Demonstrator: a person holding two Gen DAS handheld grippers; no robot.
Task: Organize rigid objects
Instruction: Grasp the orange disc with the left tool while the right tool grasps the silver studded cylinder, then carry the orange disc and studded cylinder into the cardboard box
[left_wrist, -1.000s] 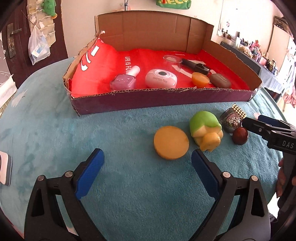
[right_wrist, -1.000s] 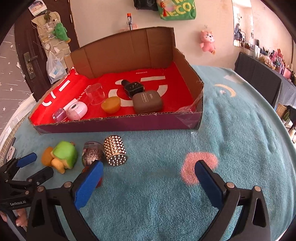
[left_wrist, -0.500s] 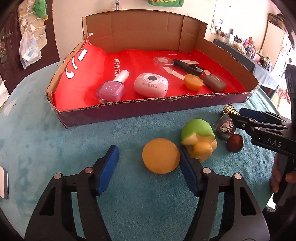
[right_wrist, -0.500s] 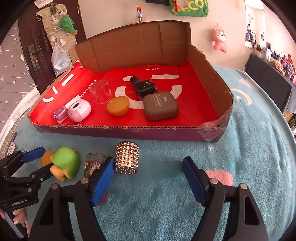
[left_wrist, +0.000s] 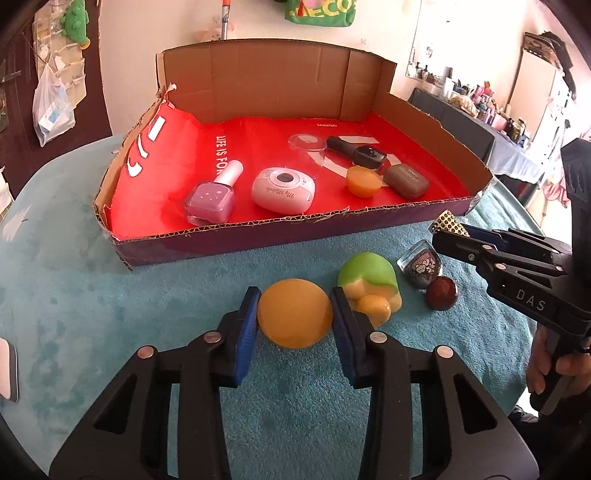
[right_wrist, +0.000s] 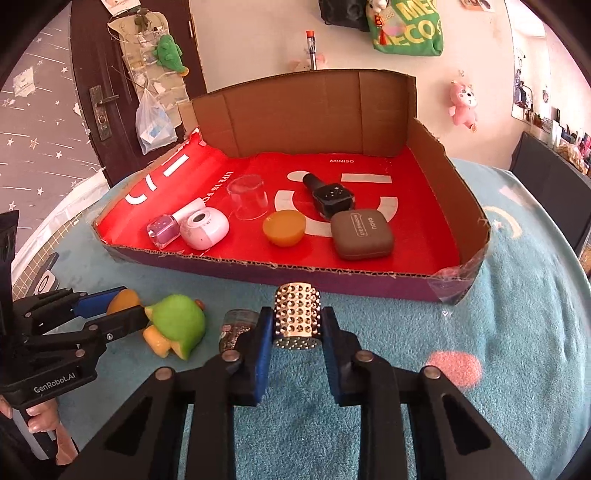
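both grasps made: left tongs (left_wrist: 294, 320) clamp the orange disc (left_wrist: 294, 318), right tongs (right_wrist: 297, 330) the studded cylinder (right_wrist: 297, 314); next, lift into the cardboard tray (right_wrist: 373, 284).

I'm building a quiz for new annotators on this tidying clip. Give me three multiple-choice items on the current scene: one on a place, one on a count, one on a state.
1. Where does the green toy lie?
A. inside the cardboard box
B. on the teal cloth in front of the box
C. on the brown case

2. How many things lie inside the cardboard box?
A. three
B. six
C. nine

3. What is the left tool doing?
A. standing wide open over bare cloth
B. shut on the orange disc
C. shut on the nail polish bottle

Key: 1 B, the toy rests on the cloth outside the front wall. 2 B, nail polish bottle, white gadget, clear cup, smartwatch, orange half-ball, brown case. 3 B, both pads press the sides of the orange disc.
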